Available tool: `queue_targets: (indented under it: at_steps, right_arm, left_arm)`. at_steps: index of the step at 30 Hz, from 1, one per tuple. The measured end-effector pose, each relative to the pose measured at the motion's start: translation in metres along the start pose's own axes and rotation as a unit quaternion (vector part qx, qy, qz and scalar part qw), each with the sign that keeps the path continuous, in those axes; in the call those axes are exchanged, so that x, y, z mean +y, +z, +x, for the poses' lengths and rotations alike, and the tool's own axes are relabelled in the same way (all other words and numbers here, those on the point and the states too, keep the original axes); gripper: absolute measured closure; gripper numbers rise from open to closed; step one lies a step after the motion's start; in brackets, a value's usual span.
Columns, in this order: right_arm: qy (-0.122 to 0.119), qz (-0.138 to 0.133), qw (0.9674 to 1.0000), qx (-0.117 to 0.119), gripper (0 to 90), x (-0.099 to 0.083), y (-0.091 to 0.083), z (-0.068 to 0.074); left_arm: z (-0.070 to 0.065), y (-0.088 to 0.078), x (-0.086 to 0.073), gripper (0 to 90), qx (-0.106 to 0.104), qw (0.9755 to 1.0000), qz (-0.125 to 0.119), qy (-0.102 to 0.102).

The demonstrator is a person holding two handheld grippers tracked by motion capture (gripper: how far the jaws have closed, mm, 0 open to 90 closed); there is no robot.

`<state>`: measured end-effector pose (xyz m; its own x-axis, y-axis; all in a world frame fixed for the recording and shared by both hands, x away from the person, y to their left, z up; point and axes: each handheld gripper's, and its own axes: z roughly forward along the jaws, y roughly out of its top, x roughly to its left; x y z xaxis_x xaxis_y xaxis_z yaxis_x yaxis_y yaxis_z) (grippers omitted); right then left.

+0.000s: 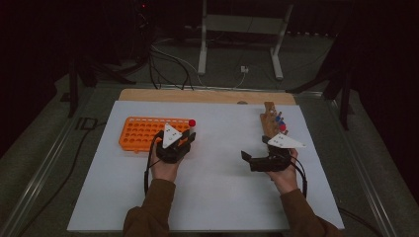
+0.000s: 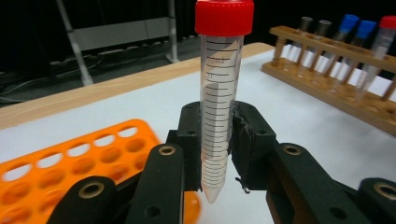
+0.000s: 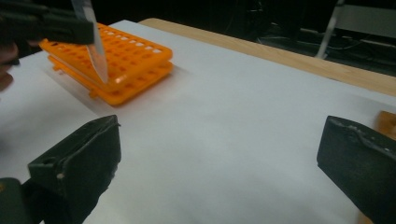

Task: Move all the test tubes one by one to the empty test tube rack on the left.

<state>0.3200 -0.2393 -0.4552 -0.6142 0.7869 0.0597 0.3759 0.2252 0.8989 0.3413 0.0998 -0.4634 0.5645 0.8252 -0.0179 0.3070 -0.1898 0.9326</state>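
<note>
A clear conical tube [image 2: 218, 116] with a red screw cap [image 2: 224, 17] stands upright between the jaws of my left gripper [image 2: 217, 140], which is shut on it. In the high view, that left gripper [image 1: 186, 139] is at the right end of the orange rack [image 1: 141, 133], and the tube's red cap [image 1: 191, 122] shows above it. My right gripper [image 3: 219, 154] is open wide over the white sheet with nothing between its jaws. In the high view, the right gripper [image 1: 254, 159] sits just in front of the wooden rack [image 1: 269, 123]. The right gripper view also shows the tube's tip [image 3: 98, 53] above the orange rack [image 3: 121, 60].
The wooden rack [image 2: 336, 88] holds several capped tubes, blue and red. The orange rack [image 2: 70, 163] has many empty holes. A white sheet [image 1: 217, 182] covers the table, with a wooden strip [image 1: 207, 96] along its far edge. Cables and a metal stand lie beyond.
</note>
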Motion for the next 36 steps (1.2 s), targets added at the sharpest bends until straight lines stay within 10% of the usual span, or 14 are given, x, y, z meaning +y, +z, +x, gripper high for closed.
queue_targets:
  at_steps: [36]
  right_arm:
    - [-0.002, 0.004, 0.9999, -0.010, 0.0, -0.011, -0.013, -0.009]
  left_arm:
    - [0.018, 0.015, -0.033, 74.1, 0.026, 0.9974, 0.067, -0.005]
